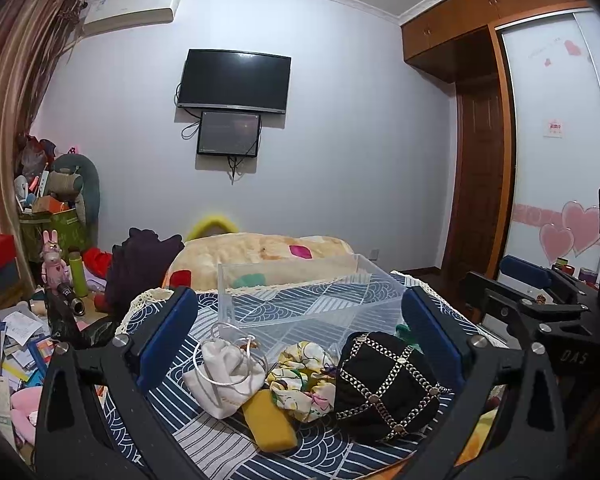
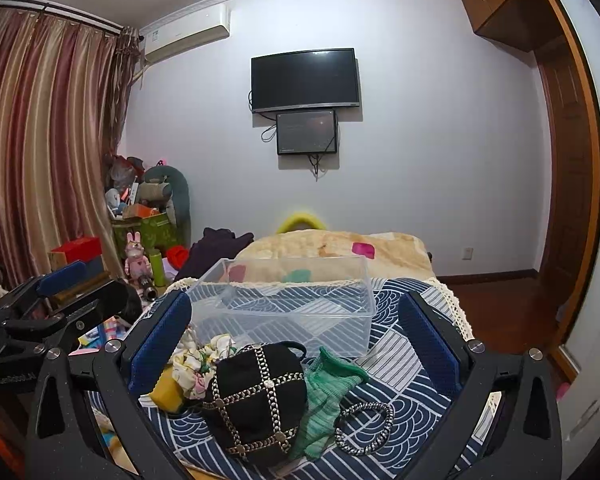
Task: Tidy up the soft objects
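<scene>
Both claws are hanging side by side over a surface draped in a blue-and-white wave-patterned cloth (image 1: 220,436) (what lies beneath it cannot be told), each with its blue-padded fingers spread wide and gripping nothing. The left claw (image 1: 296,328) is facing a little heap of soft things: a white drawstring pouch (image 1: 224,380) at the left, a yellow sponge (image 1: 270,420) lying just in front of it and touching it, a floral scrunchie (image 1: 300,380) in the middle, and a black pouch with a chain lattice (image 1: 384,388) at the right, pressed against the scrunchie.

The right claw (image 2: 296,330) is looking at the same heap from further right, where a green knitted piece (image 2: 324,396) is leaning against the black pouch and a braided black-and-white hair tie (image 2: 366,428) is lying just beside it, nearest that claw's right finger.

A clear plastic box (image 1: 300,300) is standing just behind the heap, with nothing inside it. Beyond it a beige blanket (image 1: 260,252) is covering a bed.
</scene>
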`<state>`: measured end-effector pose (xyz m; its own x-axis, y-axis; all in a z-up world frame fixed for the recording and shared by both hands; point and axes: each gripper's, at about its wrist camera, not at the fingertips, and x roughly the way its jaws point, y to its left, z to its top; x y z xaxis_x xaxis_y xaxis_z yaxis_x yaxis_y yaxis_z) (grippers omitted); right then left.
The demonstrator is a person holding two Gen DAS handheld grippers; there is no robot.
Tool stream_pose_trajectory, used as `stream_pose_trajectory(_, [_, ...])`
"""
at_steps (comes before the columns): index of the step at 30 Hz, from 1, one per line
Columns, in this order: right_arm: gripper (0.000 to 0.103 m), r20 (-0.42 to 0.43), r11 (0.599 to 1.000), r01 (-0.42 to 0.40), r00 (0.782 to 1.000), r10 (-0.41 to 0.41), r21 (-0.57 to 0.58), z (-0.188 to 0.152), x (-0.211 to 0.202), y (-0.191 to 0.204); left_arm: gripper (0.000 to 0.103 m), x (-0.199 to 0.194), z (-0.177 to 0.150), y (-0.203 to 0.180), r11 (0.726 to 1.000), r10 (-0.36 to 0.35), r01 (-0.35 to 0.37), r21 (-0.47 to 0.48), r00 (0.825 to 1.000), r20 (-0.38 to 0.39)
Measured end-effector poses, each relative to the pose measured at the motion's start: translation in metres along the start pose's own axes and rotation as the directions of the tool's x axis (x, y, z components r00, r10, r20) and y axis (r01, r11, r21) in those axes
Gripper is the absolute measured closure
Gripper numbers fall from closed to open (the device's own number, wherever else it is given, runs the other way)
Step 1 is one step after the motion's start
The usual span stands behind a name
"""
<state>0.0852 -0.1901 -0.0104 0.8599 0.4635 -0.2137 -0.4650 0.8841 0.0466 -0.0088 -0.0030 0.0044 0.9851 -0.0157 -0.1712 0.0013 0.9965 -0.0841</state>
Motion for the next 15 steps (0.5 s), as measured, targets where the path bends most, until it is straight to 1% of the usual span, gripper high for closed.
stream_pose_trajectory(15, [0.000,0.002,1.000,-0.003,1.000,0.003,0.000,0.0006,-0.0017,0.0011,0.000,0.0008,-0.0004,-0.0004,1.000,-0.002,0.002,0.002,1.000,-0.004])
